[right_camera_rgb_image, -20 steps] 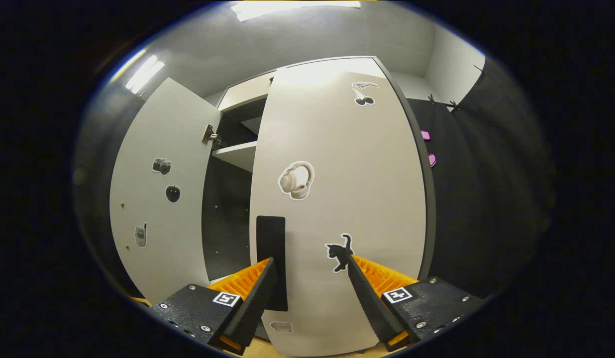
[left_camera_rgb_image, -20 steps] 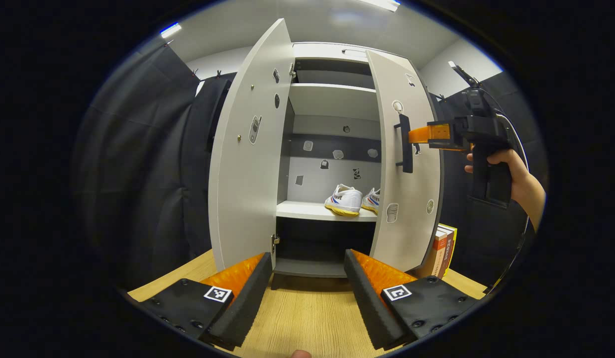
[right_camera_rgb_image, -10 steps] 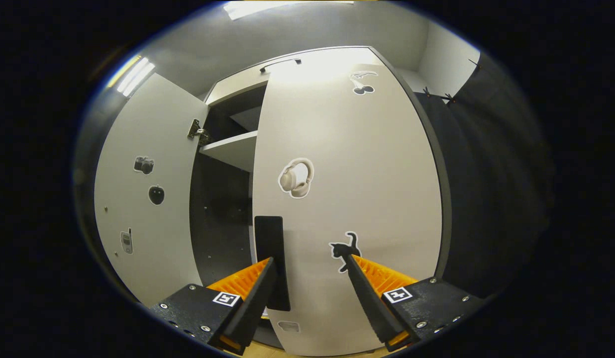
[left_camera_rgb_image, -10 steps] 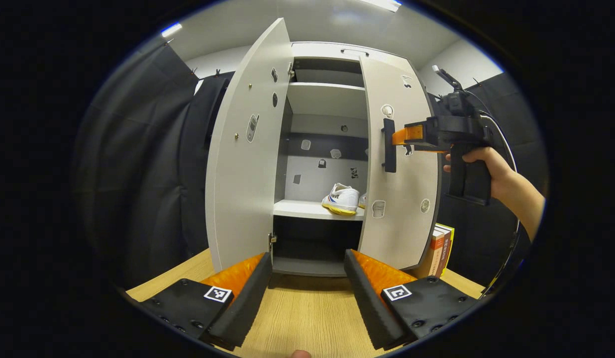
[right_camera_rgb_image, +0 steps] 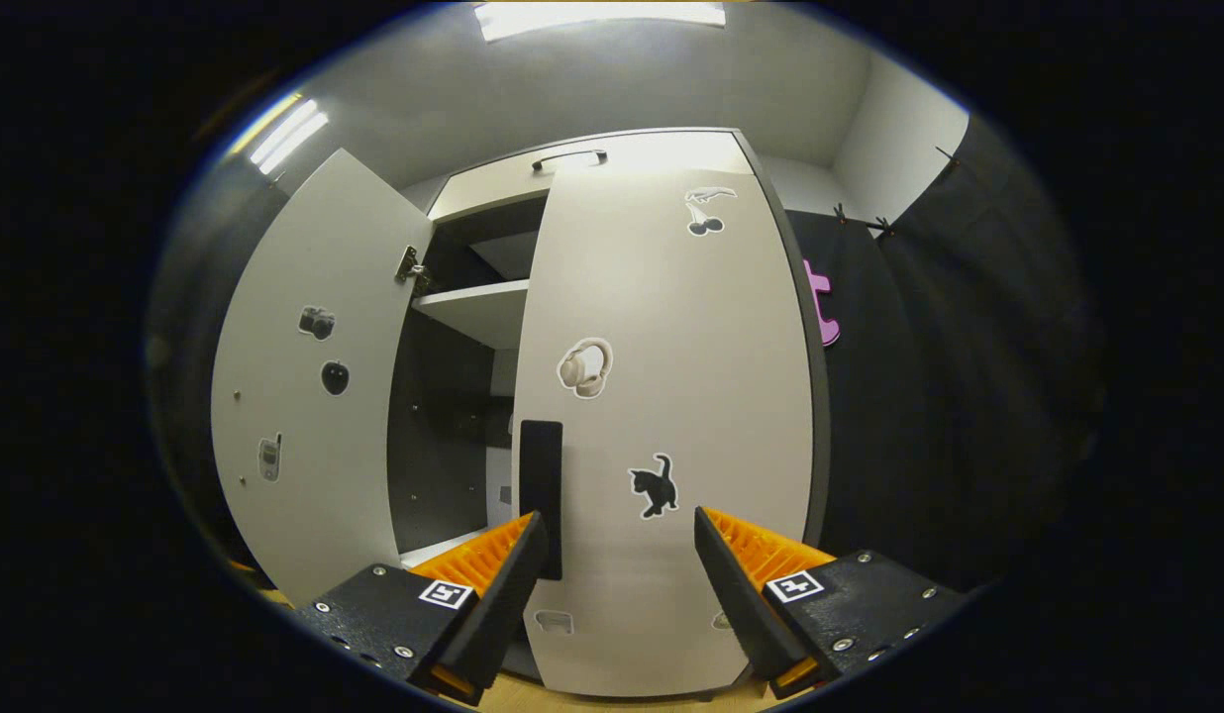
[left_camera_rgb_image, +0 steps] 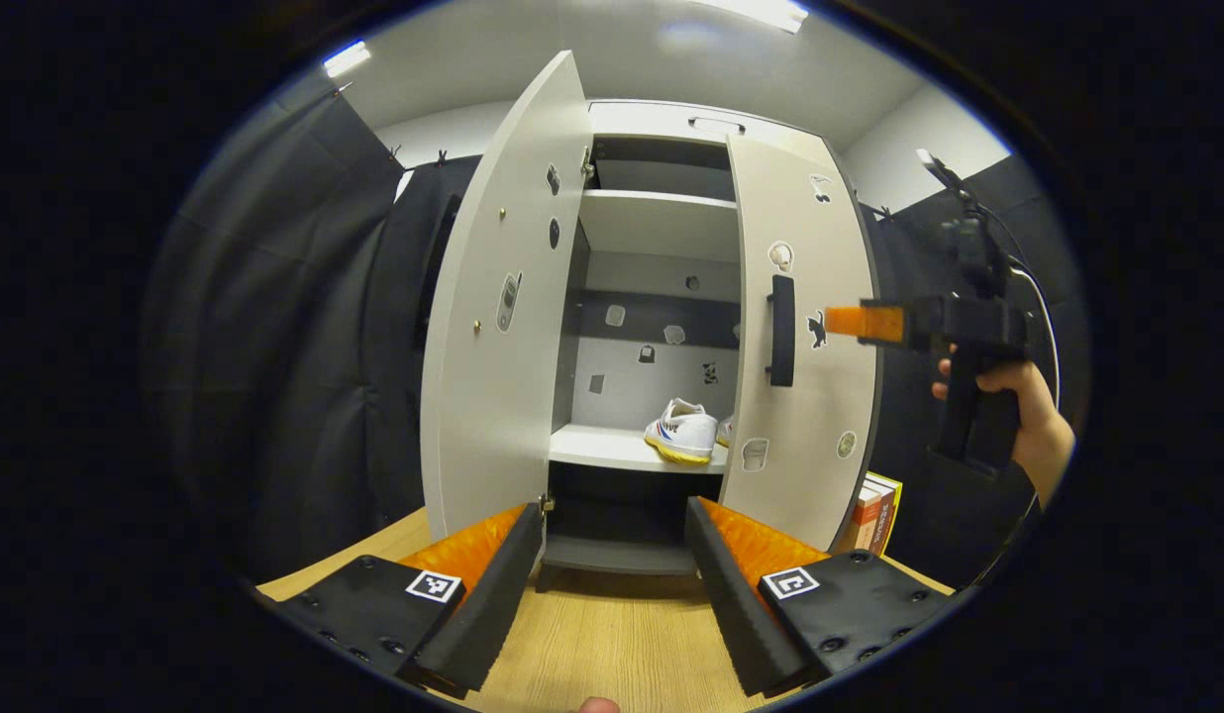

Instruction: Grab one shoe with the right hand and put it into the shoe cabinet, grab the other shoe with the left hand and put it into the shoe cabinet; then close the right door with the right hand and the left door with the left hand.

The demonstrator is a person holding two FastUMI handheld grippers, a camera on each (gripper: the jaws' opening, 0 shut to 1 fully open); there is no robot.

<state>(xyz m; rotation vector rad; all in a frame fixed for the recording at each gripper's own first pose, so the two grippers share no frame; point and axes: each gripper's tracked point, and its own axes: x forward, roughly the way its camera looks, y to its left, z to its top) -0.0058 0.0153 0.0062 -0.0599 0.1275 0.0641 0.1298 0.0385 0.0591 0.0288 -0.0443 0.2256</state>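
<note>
- The shoe cabinet (left_camera_rgb_image: 662, 119) stands on a wooden table (left_camera_rgb_image: 602, 634) in the left gripper view, and it is pale grey with dark inner walls.
- The left door (left_camera_rgb_image: 493, 317) is wide open, and its inner face carries some small stickers.
- The right door (left_camera_rgb_image: 805, 337) is almost closed; a narrow opening is left between it and the left door.
- A black handle (left_camera_rgb_image: 782, 330) sits on the front of the right door, near its free edge.
- Two white shoes are on the middle shelf (left_camera_rgb_image: 612, 451): one shoe (left_camera_rgb_image: 683, 431) is fully visible, and the other shoe (left_camera_rgb_image: 726, 429) shows just a small part beside the right door's edge.
- The left gripper (left_camera_rgb_image: 607, 569) is low over the table in front of the cabinet; its fingers are spread wide and hold nothing.
- The right gripper (left_camera_rgb_image: 850, 321) is in a hand (left_camera_rgb_image: 1023, 396) at the right side, with its tip near the right door's front, apart from the handle.
- In the right gripper view, the right gripper (right_camera_rgb_image: 617, 574) has its fingers spread wide and grips nothing; the handle (right_camera_rgb_image: 541, 495) is just above its left finger.
- Some books (left_camera_rgb_image: 874, 510) stand on the table, to the right of the cabinet.
</note>
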